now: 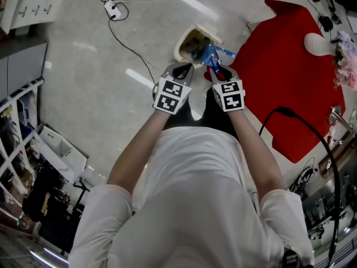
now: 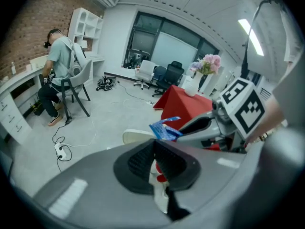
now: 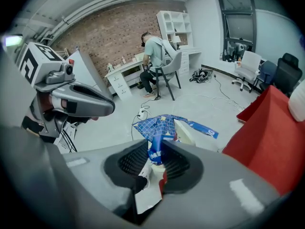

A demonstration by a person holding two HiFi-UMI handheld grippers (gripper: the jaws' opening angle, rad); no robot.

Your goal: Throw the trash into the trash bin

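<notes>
A crumpled blue wrapper (image 1: 211, 54) hangs over the near rim of the cream trash bin (image 1: 188, 38) on the floor. My right gripper (image 1: 219, 69) is shut on it, and in the right gripper view the blue wrapper (image 3: 159, 130) sticks up from between the pads, with the bin (image 3: 189, 133) just behind. My left gripper (image 1: 182, 70) hovers beside it, at the bin's near edge. In the left gripper view its pads (image 2: 143, 159) meet with nothing between them. That view also shows the wrapper (image 2: 164, 129) and the bin's rim (image 2: 135, 136).
A red-covered table (image 1: 290, 66) stands right of the bin, with a white vase (image 1: 319, 43) and flowers on it. A power strip (image 1: 113, 9) and its cable lie on the floor beyond. White shelving (image 1: 56, 147) is at the left. A person (image 2: 59, 63) sits at a far desk.
</notes>
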